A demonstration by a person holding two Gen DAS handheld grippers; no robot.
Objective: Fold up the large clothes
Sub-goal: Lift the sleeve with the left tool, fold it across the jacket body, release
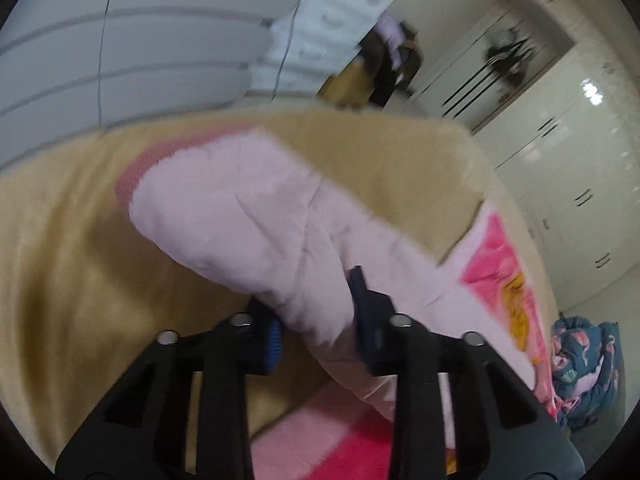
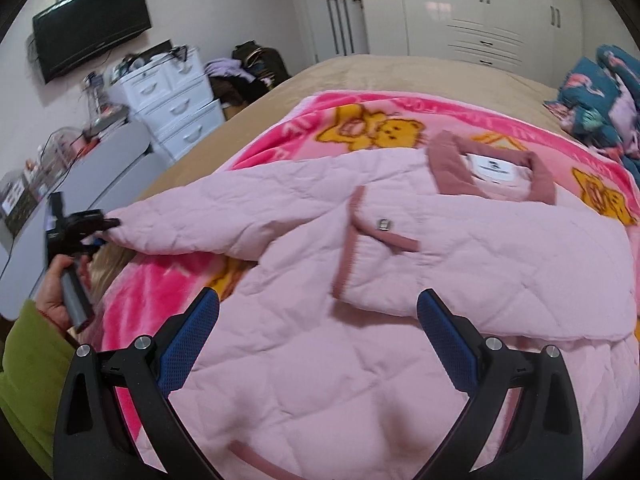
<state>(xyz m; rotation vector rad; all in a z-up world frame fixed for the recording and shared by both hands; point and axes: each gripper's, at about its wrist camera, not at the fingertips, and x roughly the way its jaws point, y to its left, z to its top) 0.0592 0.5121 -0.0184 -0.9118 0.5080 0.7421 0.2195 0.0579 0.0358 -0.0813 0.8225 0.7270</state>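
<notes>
Right tongs (image 2: 318, 344) wide, nothing between them, hovering over the pink quilted jacket (image 2: 360, 280) body. Jacket lies spread on the pink bear blanket (image 2: 320, 128) on the bed (image 2: 400, 68). Left tongs (image 1: 316, 328) pinch the sleeve (image 1: 248, 208) end at the bed's left edge. Collar label (image 2: 496, 170) too small to read. Bare tan bed beyond.

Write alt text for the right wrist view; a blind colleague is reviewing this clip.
A pink quilted jacket lies on a pink teddy-bear blanket on a bed. The right gripper hovers open over it, while the left gripper pinches the end of a sleeve at far left.
</notes>
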